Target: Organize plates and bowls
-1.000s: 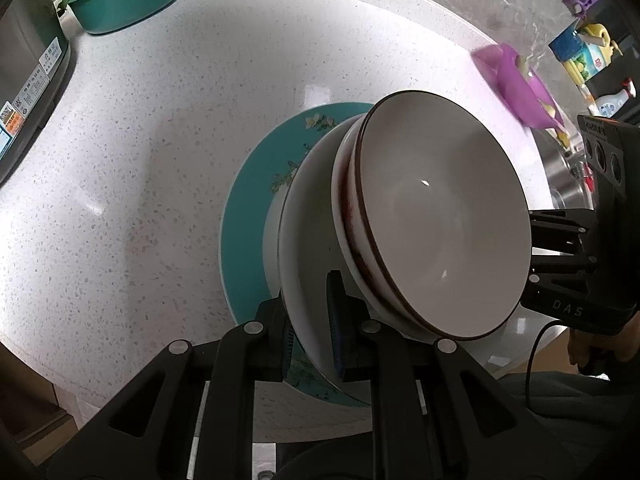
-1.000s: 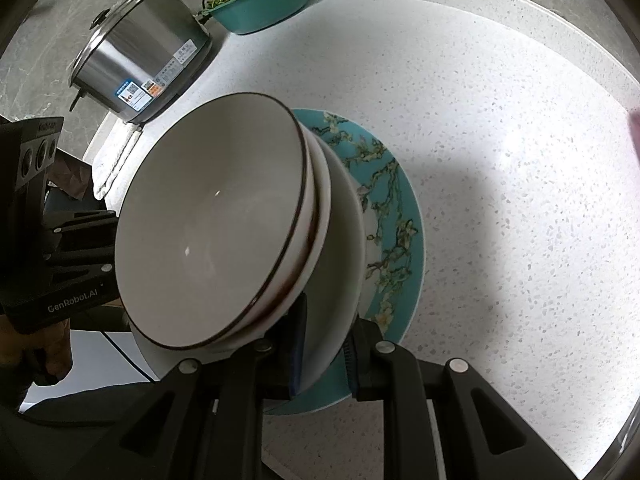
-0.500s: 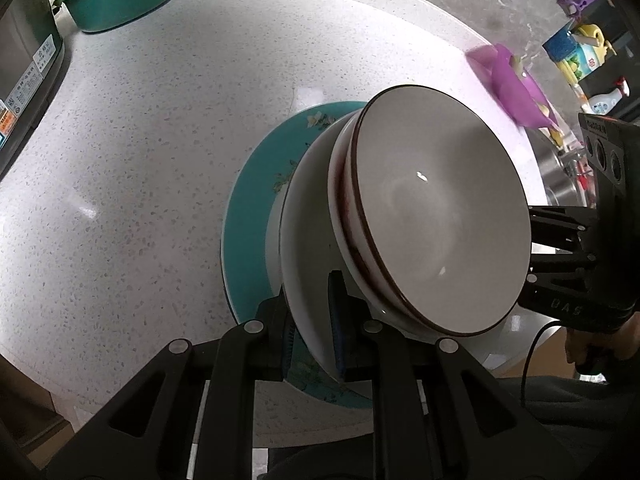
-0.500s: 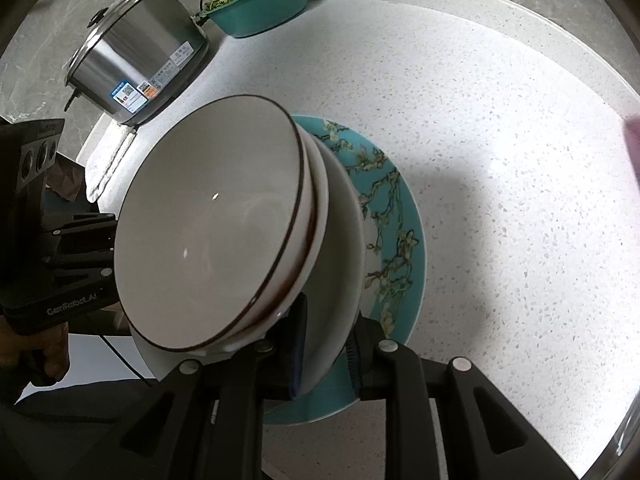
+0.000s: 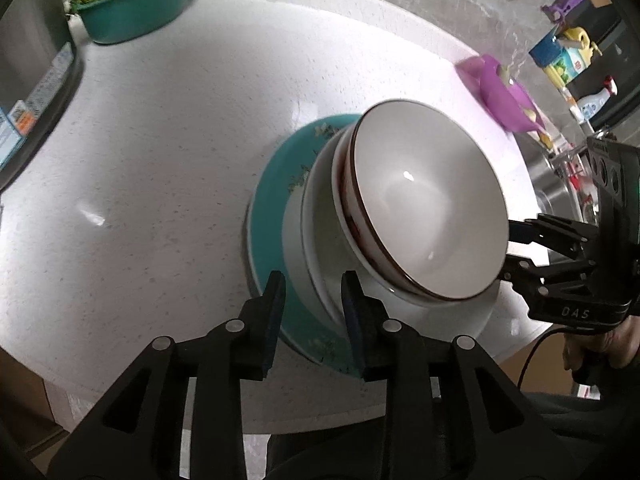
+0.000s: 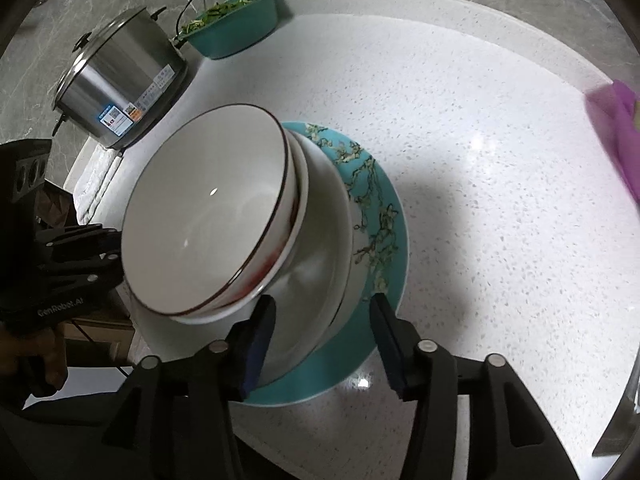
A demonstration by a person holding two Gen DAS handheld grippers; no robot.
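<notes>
Both grippers tilt steeply down over the stacked dishes.
The left gripper (image 5: pixel 312 300) and right gripper (image 6: pixel 322 324) jaws have just opened, loosely straddling the white plate (image 6: pixel 320 240) rim without gripping it.

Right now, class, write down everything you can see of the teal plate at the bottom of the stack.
The teal plate is round, wide and glossy, seemingly ceramic, painted with pale blossom branches. It lies flat on the white speckled counter, apparently near its front edge. A white plate and two nested brown-rimmed bowls sit on it, hiding its middle. No fingers press on it.
</notes>
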